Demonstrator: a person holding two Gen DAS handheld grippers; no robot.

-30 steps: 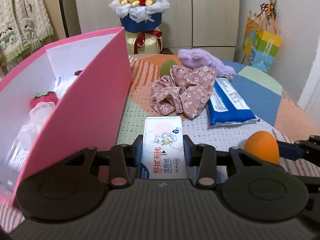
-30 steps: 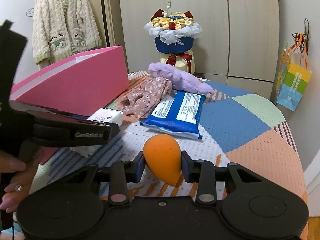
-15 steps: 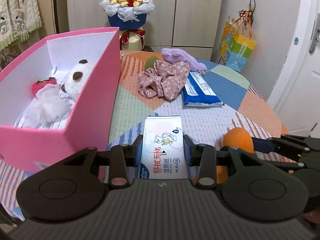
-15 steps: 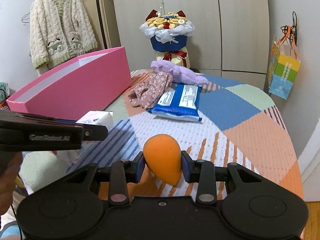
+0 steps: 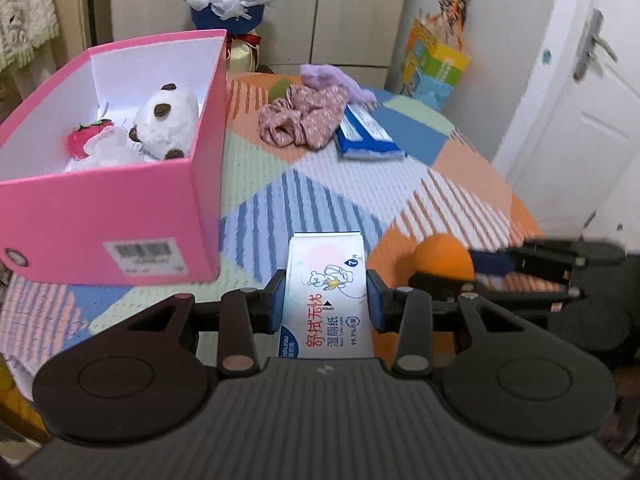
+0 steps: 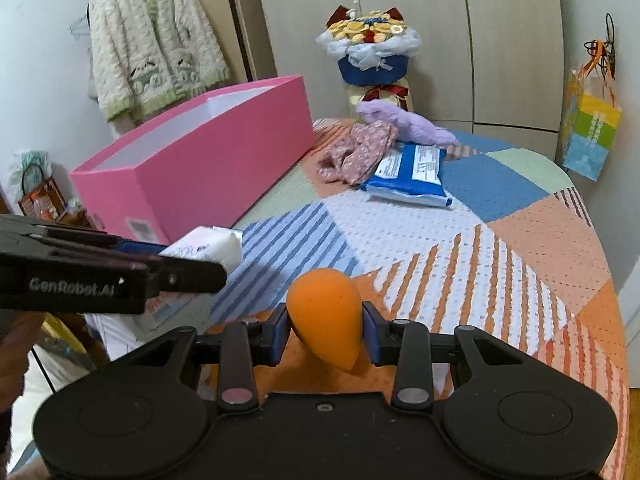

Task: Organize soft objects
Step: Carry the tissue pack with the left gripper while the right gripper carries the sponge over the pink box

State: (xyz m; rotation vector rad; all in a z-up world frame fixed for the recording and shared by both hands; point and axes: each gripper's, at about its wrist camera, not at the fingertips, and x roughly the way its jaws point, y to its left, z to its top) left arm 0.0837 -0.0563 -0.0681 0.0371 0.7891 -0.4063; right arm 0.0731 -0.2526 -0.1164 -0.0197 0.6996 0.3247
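Note:
My left gripper (image 5: 326,304) is shut on a white wet-wipe pack (image 5: 326,296), held above the table's near edge, right of the pink box (image 5: 120,216). The box holds a white plush (image 5: 166,126) and a strawberry plush (image 5: 86,140). My right gripper (image 6: 324,334) is shut on an orange teardrop sponge (image 6: 326,310), which also shows in the left wrist view (image 5: 442,258). A floral scrunchie (image 5: 302,118), a purple plush (image 5: 334,80), a green sponge (image 5: 280,89) and a blue wipes pack (image 5: 366,134) lie at the far end.
The patchwork table (image 6: 500,240) ends close on the right and near sides. A flower bouquet (image 6: 370,50) stands behind it by the wardrobe. A colourful bag (image 6: 590,136) hangs on the right wall. A door (image 5: 580,112) is on the right.
Both grippers have risen and pulled back toward the table's near edge with their loads. The inside of the pink box has come into the left view.

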